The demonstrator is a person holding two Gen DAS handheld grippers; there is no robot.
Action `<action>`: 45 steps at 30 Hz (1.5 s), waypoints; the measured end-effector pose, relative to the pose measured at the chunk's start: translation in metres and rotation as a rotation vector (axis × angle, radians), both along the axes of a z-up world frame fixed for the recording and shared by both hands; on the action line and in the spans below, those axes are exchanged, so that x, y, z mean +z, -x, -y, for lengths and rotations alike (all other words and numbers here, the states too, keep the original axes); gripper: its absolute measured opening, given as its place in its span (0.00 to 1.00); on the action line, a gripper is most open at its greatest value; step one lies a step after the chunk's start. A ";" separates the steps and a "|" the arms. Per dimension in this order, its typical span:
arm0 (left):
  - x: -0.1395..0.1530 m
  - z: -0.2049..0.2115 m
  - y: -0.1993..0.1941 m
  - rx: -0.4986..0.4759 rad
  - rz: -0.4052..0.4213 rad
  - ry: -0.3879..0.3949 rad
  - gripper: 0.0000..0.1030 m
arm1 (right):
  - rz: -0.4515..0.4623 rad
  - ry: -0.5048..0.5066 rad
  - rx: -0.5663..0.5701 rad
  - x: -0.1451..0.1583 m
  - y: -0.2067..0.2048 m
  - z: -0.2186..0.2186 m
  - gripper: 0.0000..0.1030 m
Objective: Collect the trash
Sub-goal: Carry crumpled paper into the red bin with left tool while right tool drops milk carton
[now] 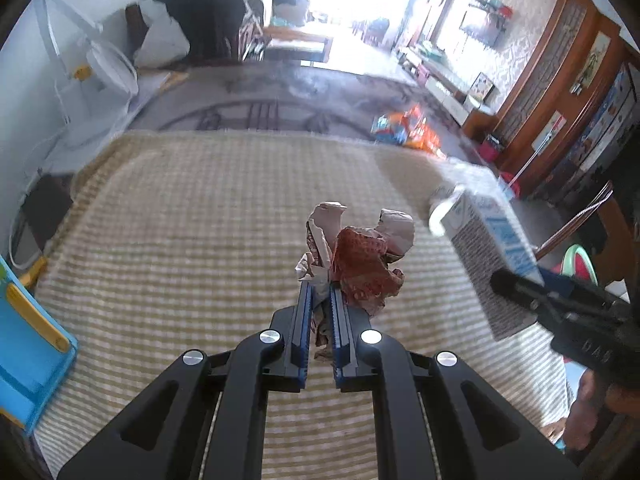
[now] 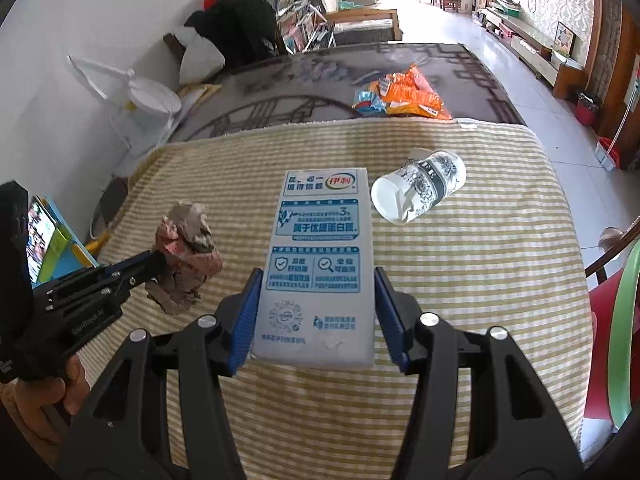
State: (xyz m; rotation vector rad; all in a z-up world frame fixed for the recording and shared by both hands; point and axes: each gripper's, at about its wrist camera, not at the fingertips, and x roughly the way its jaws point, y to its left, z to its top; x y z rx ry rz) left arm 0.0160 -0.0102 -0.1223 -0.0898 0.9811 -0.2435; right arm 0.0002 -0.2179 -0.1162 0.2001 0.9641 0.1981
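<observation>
- A striped blanket (image 2: 460, 280), yellow and white, covers the near surface.
- A grey patterned rug (image 2: 304, 92) lies beyond the blanket's far edge.
- A white fan (image 2: 154, 100) stands by the left wall.
- A pile of dark clothes (image 2: 244, 32) sits on a seat behind the rug.
- A phone (image 2: 40, 246) with a lit screen is at the far left edge of the right wrist view.
- A blue toy (image 1: 28, 360) sits at the blanket's left side.
- A low TV cabinet (image 1: 452, 92) runs along the right wall, with framed pictures (image 1: 598, 60) on the wood panelling.
</observation>
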 end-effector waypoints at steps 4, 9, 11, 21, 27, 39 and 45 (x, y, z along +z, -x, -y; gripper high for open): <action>0.026 0.004 0.002 0.001 0.063 -0.004 0.06 | 0.073 0.001 -0.013 0.023 0.005 0.005 0.51; 0.047 0.012 0.003 0.005 0.109 -0.014 0.06 | 0.174 0.011 -0.030 0.055 0.015 0.014 0.51; 0.054 0.015 0.003 0.004 0.123 -0.013 0.06 | 0.205 0.020 -0.037 0.065 0.019 0.018 0.51; 0.067 0.051 0.014 -0.026 0.154 -0.017 0.06 | 0.254 0.027 -0.087 0.077 0.041 0.053 0.51; 0.070 0.079 0.025 0.007 0.154 -0.032 0.06 | 0.257 0.000 -0.066 0.076 0.048 0.085 0.51; 0.080 0.150 0.055 0.088 0.178 -0.055 0.06 | 0.274 -0.033 0.016 0.082 0.057 0.153 0.51; 0.080 0.181 0.067 0.112 0.167 -0.062 0.06 | 0.273 -0.050 0.035 0.081 0.063 0.184 0.51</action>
